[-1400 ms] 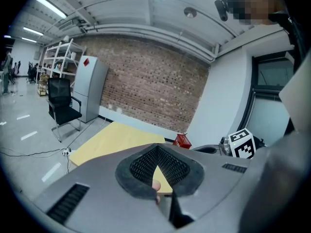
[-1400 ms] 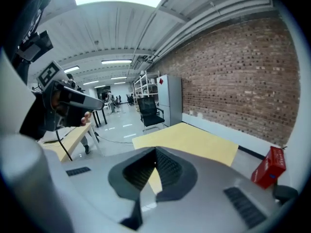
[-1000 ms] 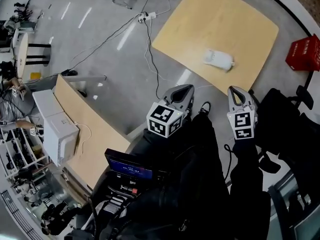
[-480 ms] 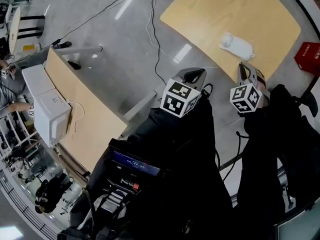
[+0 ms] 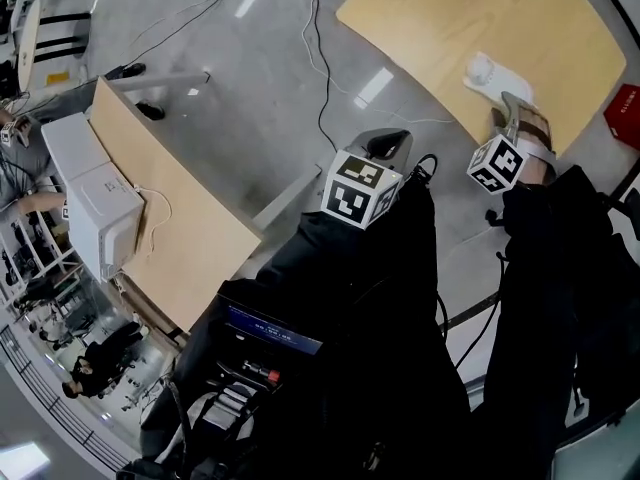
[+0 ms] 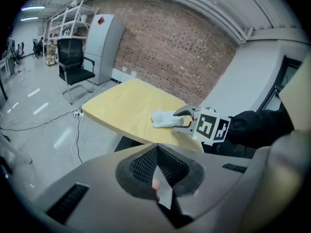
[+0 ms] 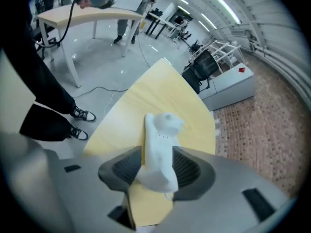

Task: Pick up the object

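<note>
A white moulded object (image 5: 487,71) lies on the yellow table (image 5: 450,18) near its front edge. My right gripper (image 5: 522,120) reaches over that edge beside it. In the right gripper view the object (image 7: 158,140) stands between the spread jaws of that gripper (image 7: 158,171), which have just been opening; I see no pad pressing on it. My left gripper (image 5: 386,146) hangs short of the table over the floor, jaws together and empty. From the left gripper view (image 6: 158,178) the object (image 6: 163,119) and the right gripper (image 6: 187,119) show ahead on the table (image 6: 121,106).
A second wooden table (image 5: 170,208) with a white box (image 5: 95,203) stands at the left. Cables (image 5: 320,58) run across the grey floor. A red box (image 5: 626,113) sits at the right edge. A black office chair (image 6: 73,64) and white cabinet (image 6: 104,42) stand beyond the yellow table.
Both grippers have come forward toward the yellow table. The right one rolled over, reached the white object and spread its jaws around it. The left one stays shut.
</note>
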### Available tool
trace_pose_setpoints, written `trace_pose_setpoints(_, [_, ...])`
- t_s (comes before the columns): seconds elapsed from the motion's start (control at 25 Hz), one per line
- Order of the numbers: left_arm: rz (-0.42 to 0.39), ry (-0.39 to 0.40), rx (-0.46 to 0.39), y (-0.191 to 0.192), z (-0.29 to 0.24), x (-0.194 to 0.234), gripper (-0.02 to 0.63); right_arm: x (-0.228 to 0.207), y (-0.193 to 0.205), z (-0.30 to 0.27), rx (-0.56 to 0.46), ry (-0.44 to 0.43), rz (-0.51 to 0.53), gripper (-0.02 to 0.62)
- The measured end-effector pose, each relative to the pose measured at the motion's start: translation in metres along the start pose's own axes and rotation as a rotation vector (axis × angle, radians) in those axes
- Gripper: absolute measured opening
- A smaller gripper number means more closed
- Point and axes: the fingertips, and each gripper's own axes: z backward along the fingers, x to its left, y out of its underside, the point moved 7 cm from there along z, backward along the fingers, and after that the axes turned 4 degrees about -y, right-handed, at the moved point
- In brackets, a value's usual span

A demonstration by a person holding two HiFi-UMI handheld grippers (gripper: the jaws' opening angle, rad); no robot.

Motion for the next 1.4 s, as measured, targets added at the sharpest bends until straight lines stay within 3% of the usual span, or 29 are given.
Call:
trace_pose_setpoints(0.16, [0.006, -0.001, 0.013, 0.01, 0.005, 0.003, -0.002, 0.007, 0.002, -0.019, 0.075, 0.066, 0.125, 0.21])
trace_pose_setpoints(0.32, [0.024, -0.006, 0.021, 0.017, 0.009, 0.007, -0.002, 0.009, 0.009, -0.034, 0.162, 0.121, 0.177, 0.212])
trace_pose_setpoints(0.4, [0.027, -0.01, 0.021, 0.02, 0.01, 0.009, -0.002, 0.009, 0.009, -0.036, 0.16, 0.157, 0.191, 0.212])
trace_pose_setpoints(0.48, [0.023, -0.016, 0.022, 0.023, 0.013, 0.012, -0.002, 0.01, 0.007, -0.035, 0.147, 0.169, 0.19, 0.164])
trace_pose_setpoints(0.68, [0.021, -0.028, 0.02, 0.025, 0.016, 0.017, -0.002, 0.011, 0.003, -0.026, 0.092, 0.164, 0.118, 0.143])
trace_pose_setpoints(0.84, [0.009, -0.028, 0.006, 0.016, 0.015, 0.019, -0.002, -0.001, 0.0, -0.006, 0.022, 0.182, -0.038, 0.138])
trace_pose_setpoints(1.08, [-0.024, -0.002, -0.028, -0.008, 0.019, 0.002, -0.002, -0.034, -0.003, 0.065, -0.159, 0.235, -0.413, 0.135])
trace_pose_setpoints(1.4, [-0.1, 0.059, -0.129, -0.073, 0.031, -0.044, -0.002, -0.072, 0.006, 0.183, -0.412, 0.297, -0.828, 0.132])
